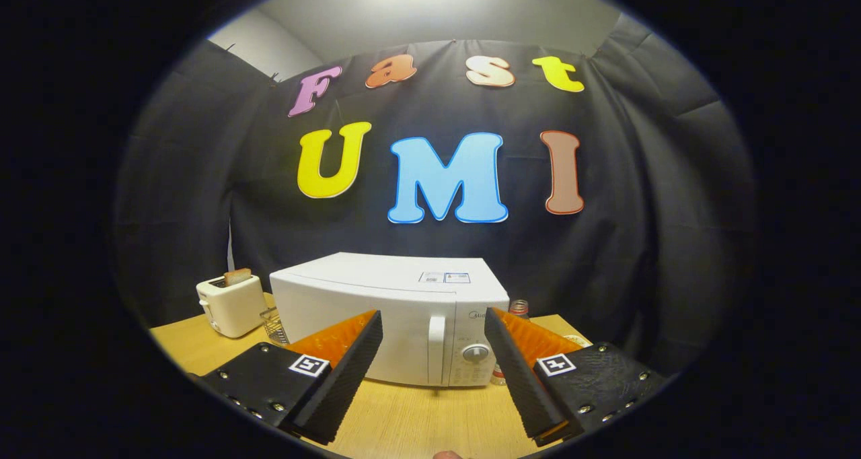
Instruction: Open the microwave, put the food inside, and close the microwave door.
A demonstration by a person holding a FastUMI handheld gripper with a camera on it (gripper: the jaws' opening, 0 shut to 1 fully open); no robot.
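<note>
Straight ahead, the gripper (434,324) is spread wide and has hold of nothing, its two black, orange-backed fingers (350,361) hanging over the wooden worktop (417,418) with a broad gap between their tips. Beyond them, in line with that gap, stands the white microwave (377,304) on the worktop, apart from the fingers and with its door shut. The door handle (437,348) runs upright near the door's right edge, and the round dial (475,352) sits just right of it on the control panel. Left of the microwave, near it, a cream toaster (231,304) stands with a slice of toast (237,276) poking up out of its slot. A small wire basket (274,326) shows between the toaster and the microwave, partly hidden by the left finger. Behind the microwave's right corner the top of a bottle (518,307) peeks out.
</note>
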